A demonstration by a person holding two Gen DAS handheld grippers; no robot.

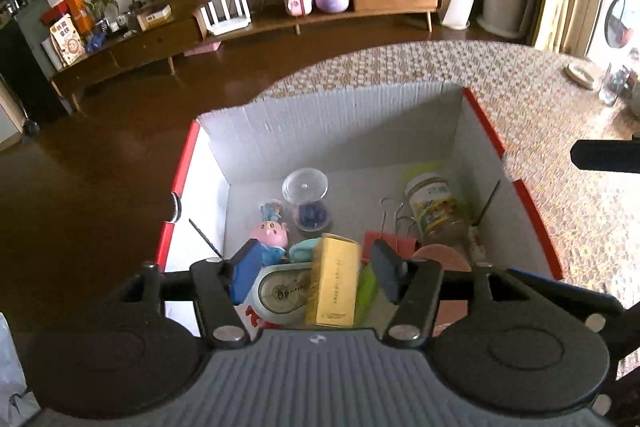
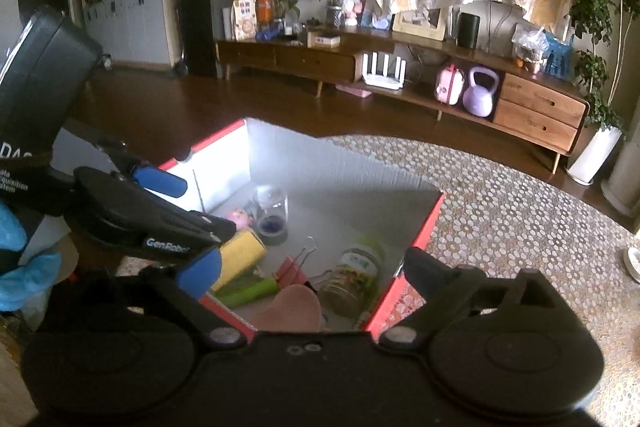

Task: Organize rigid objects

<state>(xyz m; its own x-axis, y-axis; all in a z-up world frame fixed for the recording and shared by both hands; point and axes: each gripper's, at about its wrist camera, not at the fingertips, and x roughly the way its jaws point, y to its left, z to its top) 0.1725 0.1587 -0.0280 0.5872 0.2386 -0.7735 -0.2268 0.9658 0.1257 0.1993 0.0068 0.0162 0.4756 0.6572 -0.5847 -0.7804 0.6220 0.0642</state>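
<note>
A gold box (image 1: 335, 281) lies in a red-edged white carton (image 1: 488, 131) on a honeycomb-patterned tablecloth (image 1: 540, 107)

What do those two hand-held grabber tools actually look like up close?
Both are black plastic. The left gripper has a grey ribbed body, two round black discs at its sides, silver bolts on its linkage arms, one blue finger pad and one black. The right gripper has the same discs and bolts, with the same pad colours. White GenRobot lettering marks the left gripper's side. A blue glove shows.
</note>
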